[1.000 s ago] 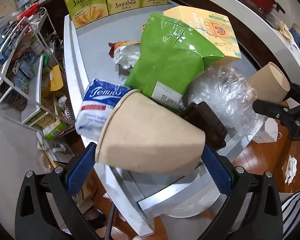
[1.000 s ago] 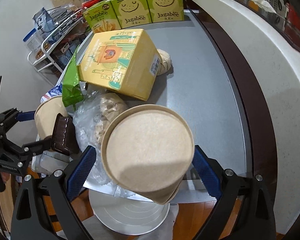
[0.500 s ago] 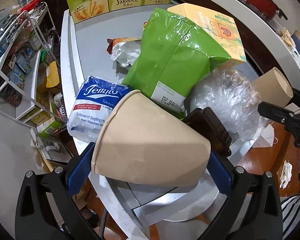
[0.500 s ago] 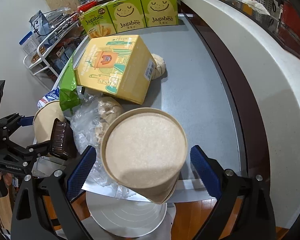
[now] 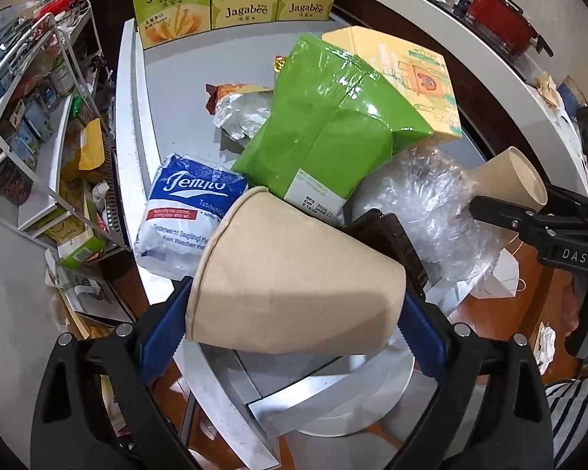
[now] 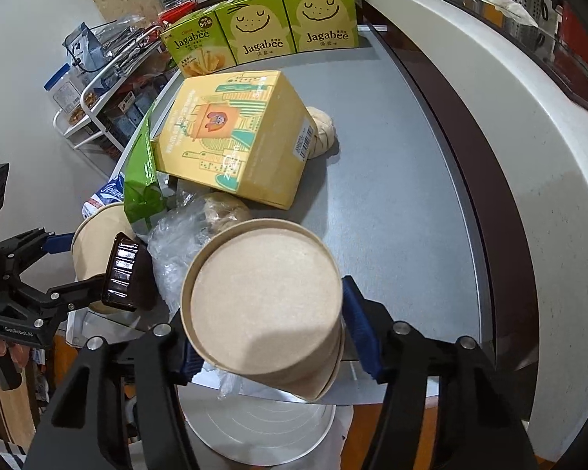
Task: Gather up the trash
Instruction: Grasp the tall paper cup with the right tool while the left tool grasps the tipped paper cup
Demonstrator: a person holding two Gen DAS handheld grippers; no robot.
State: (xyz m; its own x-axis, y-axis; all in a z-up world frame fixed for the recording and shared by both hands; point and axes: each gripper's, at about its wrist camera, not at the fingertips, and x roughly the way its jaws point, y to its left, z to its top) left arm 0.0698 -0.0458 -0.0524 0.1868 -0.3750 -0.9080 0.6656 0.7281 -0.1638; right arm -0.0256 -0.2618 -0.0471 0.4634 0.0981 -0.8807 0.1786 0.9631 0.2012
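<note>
The left gripper [image 5: 294,313] pinches 1 paper cup [image 5: 294,286] sideways across its wall; the right gripper [image 6: 266,337] pinches another cup [image 6: 262,297], base forward. Both look light and crushable, so gentle mid-wall pressure seems safest.

left gripper [image 5: 294,325] and right gripper [image 6: 270,333] fingers each clamped.

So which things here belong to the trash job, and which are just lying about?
Job: left cup, right cup, green bag, foil wrapper, clear plastic.
Lying about: three snack boxes, wire rack, red pot.
</note>
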